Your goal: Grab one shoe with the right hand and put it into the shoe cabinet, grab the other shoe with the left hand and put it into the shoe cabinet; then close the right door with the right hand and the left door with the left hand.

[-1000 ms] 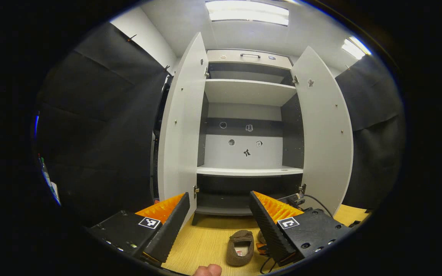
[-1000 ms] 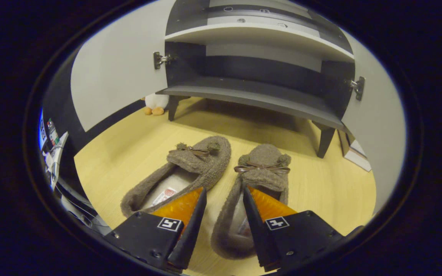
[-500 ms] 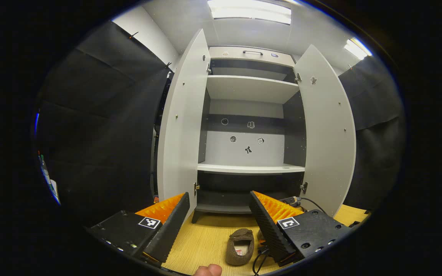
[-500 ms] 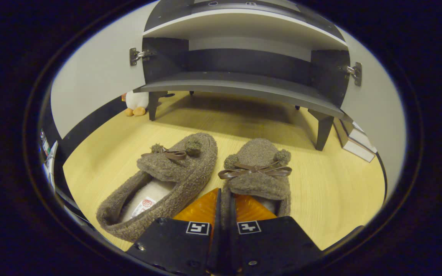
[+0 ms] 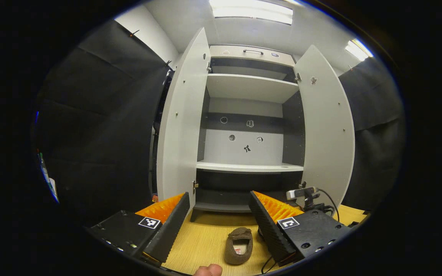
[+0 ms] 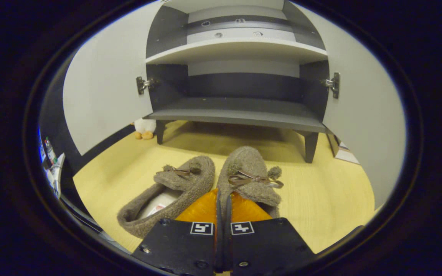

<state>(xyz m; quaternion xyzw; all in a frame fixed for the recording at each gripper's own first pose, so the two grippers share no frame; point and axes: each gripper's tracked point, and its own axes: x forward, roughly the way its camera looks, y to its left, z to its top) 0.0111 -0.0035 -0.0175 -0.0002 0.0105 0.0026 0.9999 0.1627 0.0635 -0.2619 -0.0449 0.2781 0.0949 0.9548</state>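
I have the right gripper (image 6: 223, 203) with its jaws clamped on the side wall of the right-hand fuzzy brown slipper (image 6: 248, 174), just in front of the shoe cabinet (image 6: 240, 111). The other slipper (image 6: 167, 193) lies on the floor beside it. My left gripper (image 5: 219, 214) hangs with jaws spread, holding nothing. Neither slipper is shelved; both doors stand open. The insole label's writing is too small to read.
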